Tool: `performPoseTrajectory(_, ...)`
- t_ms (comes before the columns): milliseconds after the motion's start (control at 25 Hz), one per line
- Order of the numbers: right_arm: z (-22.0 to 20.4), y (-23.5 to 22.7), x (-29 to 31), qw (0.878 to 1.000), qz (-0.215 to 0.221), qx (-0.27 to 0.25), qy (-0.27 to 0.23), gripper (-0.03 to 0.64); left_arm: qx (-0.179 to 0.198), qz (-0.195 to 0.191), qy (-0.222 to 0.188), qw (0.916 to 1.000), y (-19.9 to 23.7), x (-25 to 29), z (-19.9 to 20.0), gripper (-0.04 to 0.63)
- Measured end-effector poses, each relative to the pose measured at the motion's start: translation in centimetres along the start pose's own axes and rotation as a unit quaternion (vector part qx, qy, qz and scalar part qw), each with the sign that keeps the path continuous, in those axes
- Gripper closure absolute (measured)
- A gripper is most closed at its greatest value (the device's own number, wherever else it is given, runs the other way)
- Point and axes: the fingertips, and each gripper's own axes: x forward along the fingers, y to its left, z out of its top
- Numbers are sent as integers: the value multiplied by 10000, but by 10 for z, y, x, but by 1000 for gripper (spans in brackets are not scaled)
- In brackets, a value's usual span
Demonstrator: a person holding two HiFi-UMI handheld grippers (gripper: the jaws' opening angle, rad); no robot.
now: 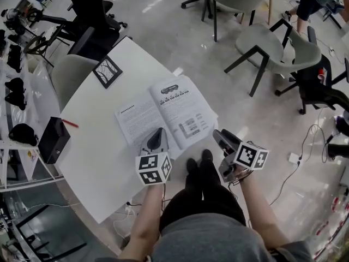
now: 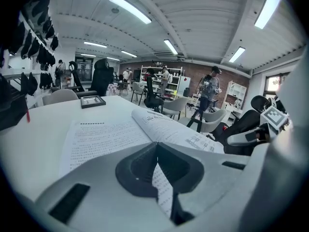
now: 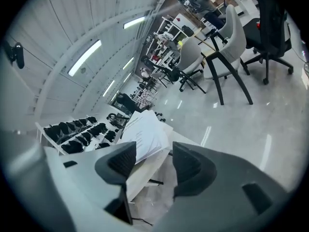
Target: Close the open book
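Note:
The open book (image 1: 163,116) lies flat on the white table (image 1: 98,168), its printed pages facing up. My left gripper (image 1: 157,138) rests over the book's near edge by the spine. In the left gripper view its jaws meet tip to tip, shut with nothing between them, above the pages (image 2: 106,139). My right gripper (image 1: 220,135) hangs off the table's right side, beside the right page's outer edge. In the right gripper view it (image 3: 154,151) stands open, and the book's right page (image 3: 145,132) shows just beyond the gap, apart from the pads.
A black box (image 1: 53,140) and a red pen (image 1: 70,123) sit at the table's left. A framed picture (image 1: 107,71) lies at the far corner. Grey chairs (image 1: 283,48) stand on the floor to the right. The person's feet (image 1: 199,165) are by the table's near edge.

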Motion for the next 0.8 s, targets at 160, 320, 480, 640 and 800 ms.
performPoseTrajectory(160, -3, -4, 5, 9999, 33, 130, 78, 371, 23, 28, 6, 10000, 1, 1, 0, 589)
performPoseTrajectory(320, -6, -8, 10, 9995, 55, 255, 189, 366, 30, 60, 0, 10000, 2, 2, 1, 589)
performPoseTrajectory(480, -7, -8, 16, 9989, 107, 353, 272, 365, 104, 78, 35, 9999, 0, 2, 1, 589)
performPoseTrajectory(640, -6, -8, 22, 9983, 131, 458, 336, 371, 100, 91, 66, 9999, 0, 3, 2, 589)
performPoseTrajectory(800, -6, -8, 25, 9980, 156, 495, 355, 383, 146, 110, 70, 9998, 0, 3, 1, 589)
